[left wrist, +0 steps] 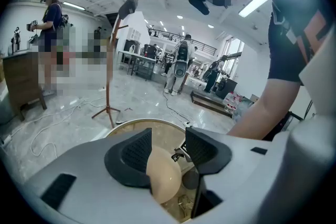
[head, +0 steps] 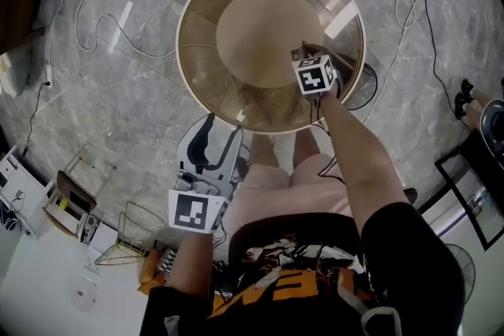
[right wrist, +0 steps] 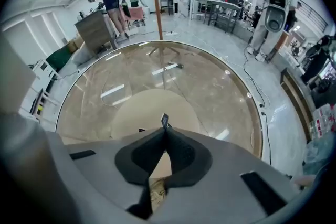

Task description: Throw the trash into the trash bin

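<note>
The right tool (right wrist: 164, 131) is clenched, and a small dark scrap (right wrist: 164, 121) sticks out of its very tips, apparently pinched there. It points steeply down, well inside the rim of the round trash bin (head: 179, 43), so the scrap hangs straight above the bin's tan floor. Crumpled paper (head: 264, 102) already lies at the near wall. Judging by this, letting go should drop the scrap straight in. The left tool (head: 220, 142) is released and empty, held back outside the near rim, the farther of the two.
</note>
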`<state>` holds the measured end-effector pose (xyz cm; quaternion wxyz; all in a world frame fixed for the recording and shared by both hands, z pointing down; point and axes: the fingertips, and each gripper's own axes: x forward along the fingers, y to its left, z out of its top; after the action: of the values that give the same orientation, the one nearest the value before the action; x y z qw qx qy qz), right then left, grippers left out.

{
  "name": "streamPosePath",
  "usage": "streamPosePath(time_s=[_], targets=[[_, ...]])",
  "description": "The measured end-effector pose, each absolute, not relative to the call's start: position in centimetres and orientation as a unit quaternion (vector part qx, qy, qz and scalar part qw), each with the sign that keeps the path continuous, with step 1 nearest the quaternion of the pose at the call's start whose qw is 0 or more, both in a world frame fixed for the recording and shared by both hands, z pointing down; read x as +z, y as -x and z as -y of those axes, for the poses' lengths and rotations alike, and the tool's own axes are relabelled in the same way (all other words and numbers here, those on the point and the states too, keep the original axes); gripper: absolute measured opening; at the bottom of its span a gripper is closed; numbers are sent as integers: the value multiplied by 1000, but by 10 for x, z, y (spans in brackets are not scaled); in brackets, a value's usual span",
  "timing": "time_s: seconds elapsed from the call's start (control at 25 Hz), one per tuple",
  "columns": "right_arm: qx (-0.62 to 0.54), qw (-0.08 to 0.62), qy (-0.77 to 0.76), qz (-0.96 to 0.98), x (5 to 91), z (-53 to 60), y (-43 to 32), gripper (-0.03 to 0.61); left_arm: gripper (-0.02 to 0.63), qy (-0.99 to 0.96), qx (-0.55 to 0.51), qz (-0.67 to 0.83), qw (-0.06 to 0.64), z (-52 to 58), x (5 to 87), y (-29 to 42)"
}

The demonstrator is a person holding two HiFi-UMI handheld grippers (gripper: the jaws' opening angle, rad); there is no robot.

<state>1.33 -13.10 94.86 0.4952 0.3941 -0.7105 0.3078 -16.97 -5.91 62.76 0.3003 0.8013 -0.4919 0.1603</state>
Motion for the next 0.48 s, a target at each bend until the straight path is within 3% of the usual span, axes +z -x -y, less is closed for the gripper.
streamPosePath(time_s=[0.48], targets=[[382, 421, -568, 595, 929, 61, -232, 22, 215, -853, 195, 398, 277, 60, 629, 68]])
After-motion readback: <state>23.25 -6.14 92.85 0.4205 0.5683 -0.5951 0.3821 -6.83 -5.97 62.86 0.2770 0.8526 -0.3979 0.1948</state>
